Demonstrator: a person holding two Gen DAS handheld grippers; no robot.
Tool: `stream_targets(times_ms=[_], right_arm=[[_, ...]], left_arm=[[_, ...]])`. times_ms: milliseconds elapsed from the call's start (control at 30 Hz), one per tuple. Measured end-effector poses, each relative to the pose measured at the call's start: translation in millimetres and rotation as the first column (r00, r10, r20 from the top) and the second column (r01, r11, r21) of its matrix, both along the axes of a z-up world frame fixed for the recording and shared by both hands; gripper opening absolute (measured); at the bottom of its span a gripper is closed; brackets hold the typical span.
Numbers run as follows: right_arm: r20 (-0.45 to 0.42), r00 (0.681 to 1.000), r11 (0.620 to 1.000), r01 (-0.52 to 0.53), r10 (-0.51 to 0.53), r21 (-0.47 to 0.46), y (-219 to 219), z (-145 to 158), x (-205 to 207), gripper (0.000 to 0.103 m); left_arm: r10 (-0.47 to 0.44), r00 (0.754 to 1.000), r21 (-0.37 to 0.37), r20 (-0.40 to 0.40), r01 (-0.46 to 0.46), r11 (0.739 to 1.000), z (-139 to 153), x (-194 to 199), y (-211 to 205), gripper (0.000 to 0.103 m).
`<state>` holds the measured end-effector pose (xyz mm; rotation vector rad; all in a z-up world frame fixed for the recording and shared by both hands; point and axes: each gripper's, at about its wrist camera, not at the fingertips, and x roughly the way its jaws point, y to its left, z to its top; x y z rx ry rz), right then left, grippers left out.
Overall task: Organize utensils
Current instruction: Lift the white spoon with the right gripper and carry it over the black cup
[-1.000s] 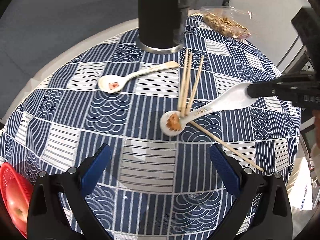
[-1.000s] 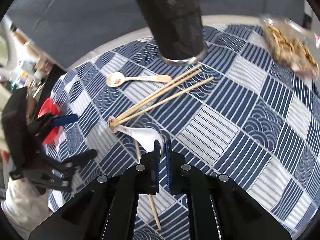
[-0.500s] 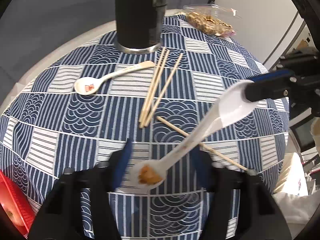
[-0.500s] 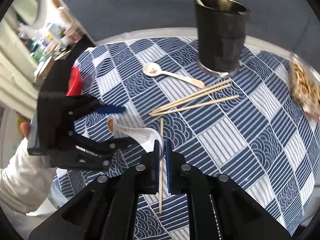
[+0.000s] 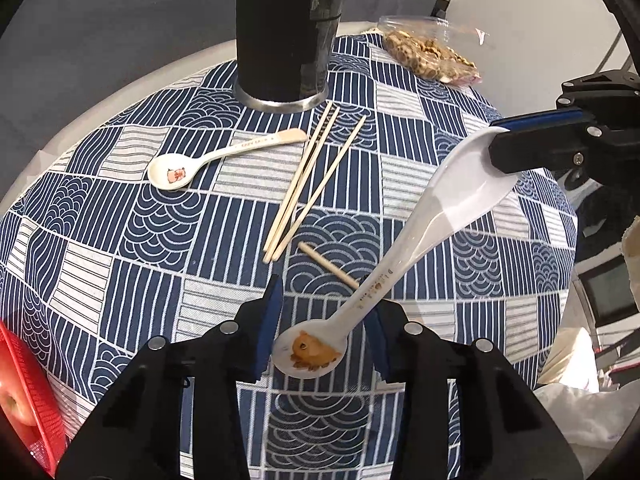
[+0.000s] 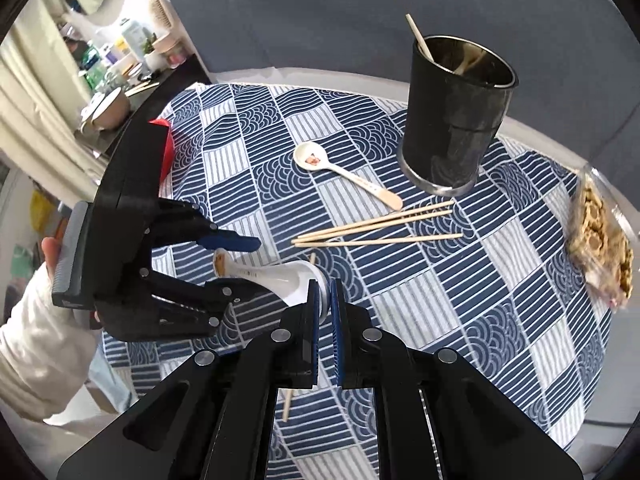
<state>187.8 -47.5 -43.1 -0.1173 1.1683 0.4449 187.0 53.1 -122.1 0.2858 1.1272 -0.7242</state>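
Note:
My right gripper [image 6: 325,292] is shut on the wide end of a white ceramic spoon [image 5: 400,268] and holds it above the table. The spoon's other end bears an orange picture. It lies between the closing jaws of my left gripper [image 5: 322,300], whose pads do not clearly press on it. A second white spoon [image 5: 176,172] with a pig picture lies on the cloth. Three chopsticks [image 5: 308,184] lie side by side near the black cup [image 5: 284,40], and one more chopstick [image 5: 328,266] lies apart. The cup [image 6: 452,120] holds a chopstick [image 6: 418,36].
The round table wears a blue and white patterned cloth [image 5: 120,240]. A clear bag of snacks [image 5: 428,54] lies at the far right edge. A red basket [image 5: 24,392] with an apple sits at the left edge. A person's sleeve [image 6: 40,340] is behind the left gripper.
The right gripper lifted the spoon off the table and brought its pictured end between the left jaws, which narrowed from wide open. The right view has rolled.

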Motion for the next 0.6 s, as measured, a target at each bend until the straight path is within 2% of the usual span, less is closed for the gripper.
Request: stream_targets(times_ms=[133, 433, 600], right_arm=[[0.017, 0.997, 0.996, -0.071, 0.072, -0.046, -7, 11, -1, 0.006], [0.074, 0.982, 0.979, -0.162, 0.172, -0.124, -39, 34, 3, 0.006], [0.117, 0.965, 0.963, -0.212, 0.233, -0.168, -58, 52, 3, 0.006]], left_arm=[[0.020, 1.000, -0.023, -0.006, -0.020, 1.000, 2, -1, -12, 0.039], [0.066, 0.997, -0.056, 0.038, -0.064, 0.996, 19, -2, -54, 0.038], [0.107, 0.993, -0.121, 0.041, -0.102, 0.987, 28, 0, -74, 0.038]])
